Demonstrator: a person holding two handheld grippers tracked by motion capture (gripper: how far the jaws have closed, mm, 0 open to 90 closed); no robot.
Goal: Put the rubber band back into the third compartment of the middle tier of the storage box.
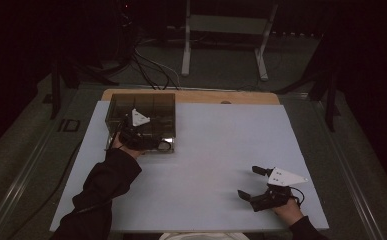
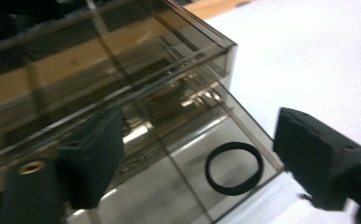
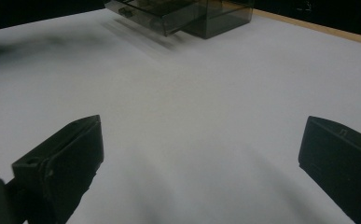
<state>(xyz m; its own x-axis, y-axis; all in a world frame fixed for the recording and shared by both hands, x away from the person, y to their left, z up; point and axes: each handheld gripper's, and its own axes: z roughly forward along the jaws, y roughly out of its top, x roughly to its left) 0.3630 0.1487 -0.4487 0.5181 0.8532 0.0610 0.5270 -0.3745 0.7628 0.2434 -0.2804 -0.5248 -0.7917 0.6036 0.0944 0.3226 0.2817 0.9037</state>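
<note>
A smoky see-through drawer box (image 1: 143, 107) stands at the back left of the white table top (image 1: 221, 140). Its lower drawer (image 2: 243, 140) is pulled out toward me, and a black ring (image 2: 234, 168) lies flat on the drawer's floor near the front corner. My left gripper (image 1: 146, 140) hovers over that drawer, open, its jaws wide on either side of the ring and not touching it. My right gripper (image 1: 249, 182) rests open over bare white surface at the front right, with nothing between its jaws. From the right gripper view the box (image 3: 225, 11) sits far off.
A strip of wooden board (image 1: 206, 96) shows behind the white sheet. Beyond the table stand a white metal frame (image 1: 186, 45) and loose cables (image 1: 151, 70) on the dark floor. A dark sleeve (image 1: 106, 185) reaches in from the front left.
</note>
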